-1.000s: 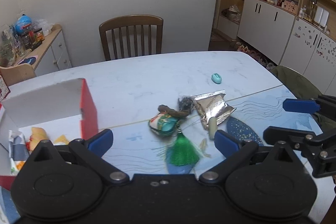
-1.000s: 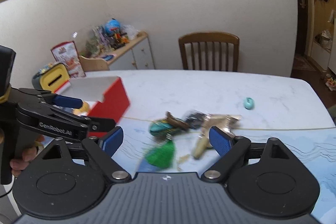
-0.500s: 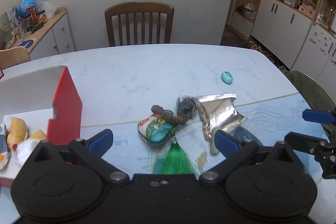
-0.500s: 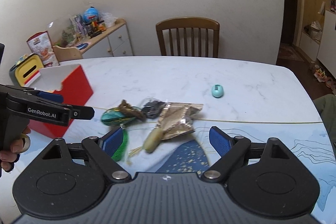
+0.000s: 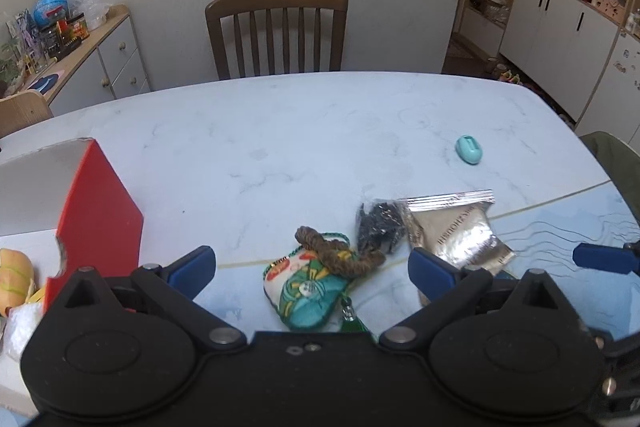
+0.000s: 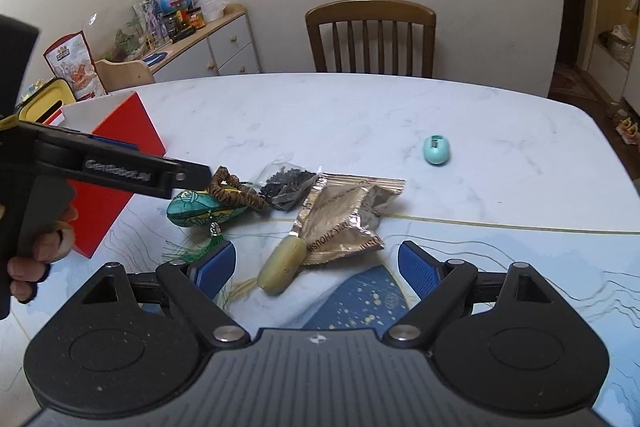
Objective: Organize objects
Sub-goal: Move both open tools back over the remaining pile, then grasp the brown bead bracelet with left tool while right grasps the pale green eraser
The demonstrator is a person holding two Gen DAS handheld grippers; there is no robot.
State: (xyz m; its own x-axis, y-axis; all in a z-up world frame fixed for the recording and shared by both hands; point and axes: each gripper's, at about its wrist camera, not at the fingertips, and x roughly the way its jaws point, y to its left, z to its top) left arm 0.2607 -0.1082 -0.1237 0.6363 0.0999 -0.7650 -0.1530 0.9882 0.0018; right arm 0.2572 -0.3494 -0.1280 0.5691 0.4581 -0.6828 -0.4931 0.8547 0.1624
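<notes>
Far left on the counter (image 5: 304,131): a red box (image 5: 100,203), open, with a yellow item and other contents partly visible inside. The left gripper (image 5: 312,269) hovers just right of the box, jaws spread wide, holding nothing; in the right wrist view a hand (image 6: 38,251) grips its handle. Between and just beyond its fingers lies an embroidered teal pouch (image 5: 310,291) with a green tassel (image 6: 192,251), a brown braided cord (image 5: 338,255) lying across its top. Next right, touching the cord: a small clear bag of dark pieces (image 5: 378,225). Beside that, a crumpled silver foil packet (image 5: 456,231), one corner resting over a pale yellow oblong item (image 6: 282,265). The right gripper (image 6: 316,269) is spread wide and empty, above the yellow item and packet. Farther right, well apart from the cluster: a small teal oval object (image 5: 469,149).
</notes>
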